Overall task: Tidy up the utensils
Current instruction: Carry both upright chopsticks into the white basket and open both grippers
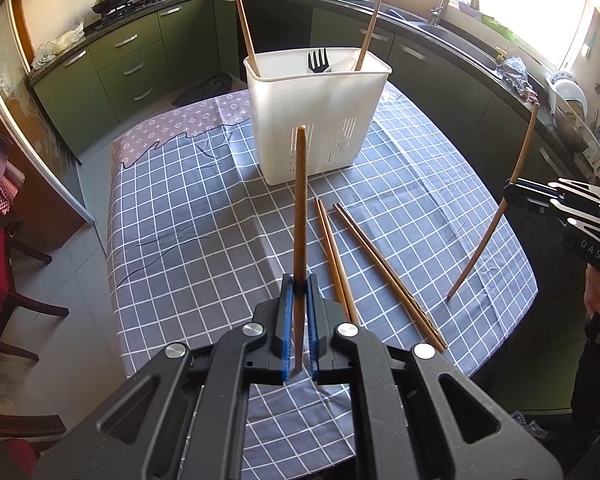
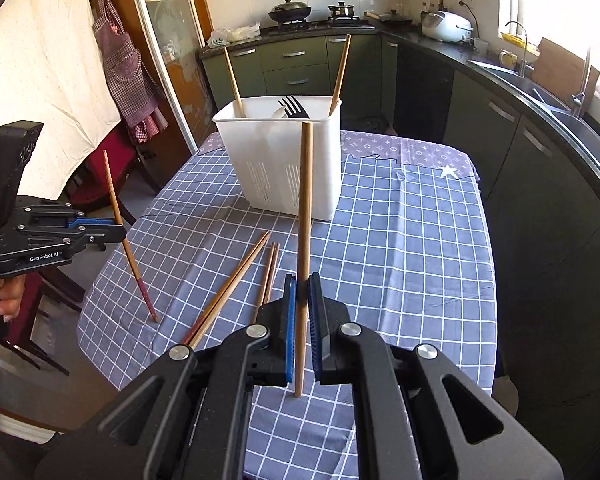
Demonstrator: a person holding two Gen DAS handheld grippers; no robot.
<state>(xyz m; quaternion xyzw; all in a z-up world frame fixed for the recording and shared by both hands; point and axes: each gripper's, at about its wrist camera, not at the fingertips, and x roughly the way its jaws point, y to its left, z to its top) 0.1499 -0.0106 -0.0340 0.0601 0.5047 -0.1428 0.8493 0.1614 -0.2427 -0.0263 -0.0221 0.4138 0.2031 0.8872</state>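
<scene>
My left gripper (image 1: 299,285) is shut on one wooden chopstick (image 1: 300,200) that stands almost upright between its blue pads. In the right wrist view it shows at the left (image 2: 121,229), the reddish lower tip of its chopstick (image 2: 116,200) down near the cloth. My right gripper (image 2: 303,286) is shut on another upright chopstick (image 2: 306,200); it shows at the right edge (image 1: 511,194) of the left wrist view. Beyond both stands a white utensil holder (image 1: 316,128) (image 2: 284,160) with a black fork (image 1: 318,62) and two chopsticks (image 1: 246,28) leaning inside. Several loose chopsticks (image 1: 384,268) (image 2: 236,280) lie on the cloth.
A blue-grey checked tablecloth (image 1: 200,220) covers the table. Dark wooden chairs with red seats (image 1: 4,264) stand on its left side. Green kitchen cabinets (image 1: 140,60) and a counter with a sink (image 2: 560,100) run around the room. A hand (image 2: 8,296) holds the left gripper's handle.
</scene>
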